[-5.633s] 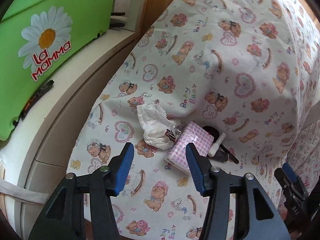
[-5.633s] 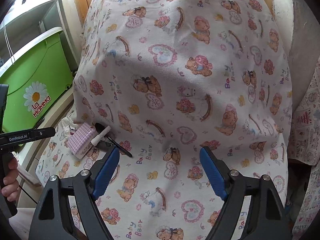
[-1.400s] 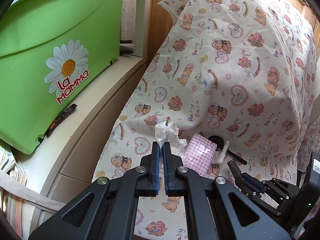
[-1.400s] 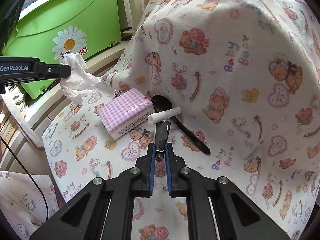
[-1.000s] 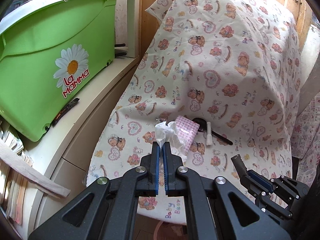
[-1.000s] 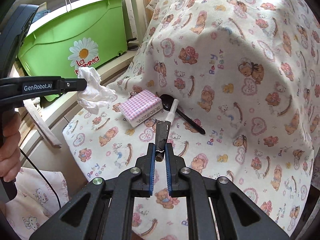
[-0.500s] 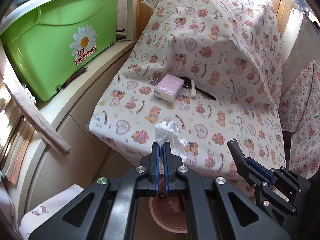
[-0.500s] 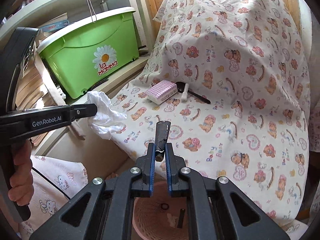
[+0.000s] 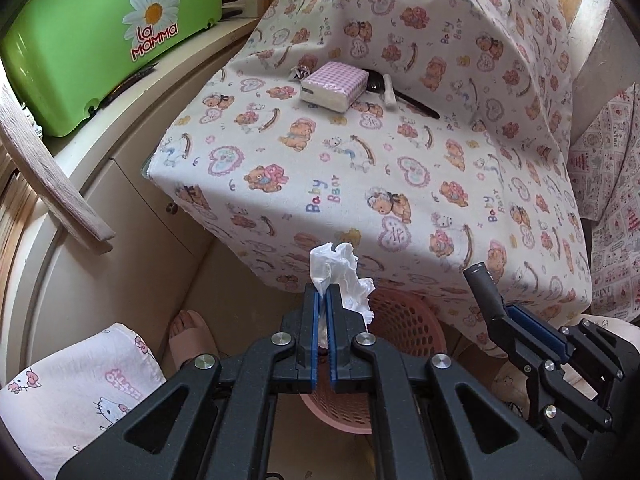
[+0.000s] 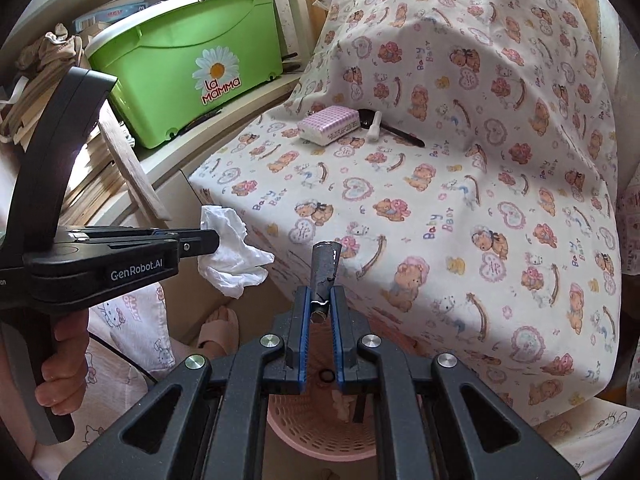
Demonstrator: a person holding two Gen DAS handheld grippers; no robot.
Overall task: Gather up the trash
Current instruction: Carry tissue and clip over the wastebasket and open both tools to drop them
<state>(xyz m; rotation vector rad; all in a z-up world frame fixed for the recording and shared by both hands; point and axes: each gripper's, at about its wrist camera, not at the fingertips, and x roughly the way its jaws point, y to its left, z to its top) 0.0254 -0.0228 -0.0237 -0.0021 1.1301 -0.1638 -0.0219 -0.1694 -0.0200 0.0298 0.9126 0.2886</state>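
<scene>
A crumpled white tissue [image 9: 340, 276] is pinched in my left gripper [image 9: 323, 292], which is shut on it above the pink perforated basket [image 9: 404, 320] on the floor. From the right wrist view the same tissue [image 10: 230, 250] hangs off the left gripper [image 10: 214, 242] at the left. My right gripper [image 10: 320, 300] is shut on a short dark tube [image 10: 325, 266], held over the pink basket [image 10: 312, 436]. In the left wrist view the dark tube [image 9: 482, 286] sticks up from the right gripper [image 9: 500, 312] at the lower right. Small scraps lie in the basket.
A teddy-bear print cloth [image 9: 360, 152] covers the table; on it lie a pink checked tissue pack [image 9: 335, 85], a black spoon [image 9: 400, 92] and a small white stick [image 9: 389, 90]. A green tub [image 10: 188, 60] stands on the cream ledge at the left. A person's foot [image 9: 192, 336] rests beside the basket.
Both grippers have drawn back from the table top and come down over the pink basket, each still carrying its item. The table's front edge and the floor have come into view.
</scene>
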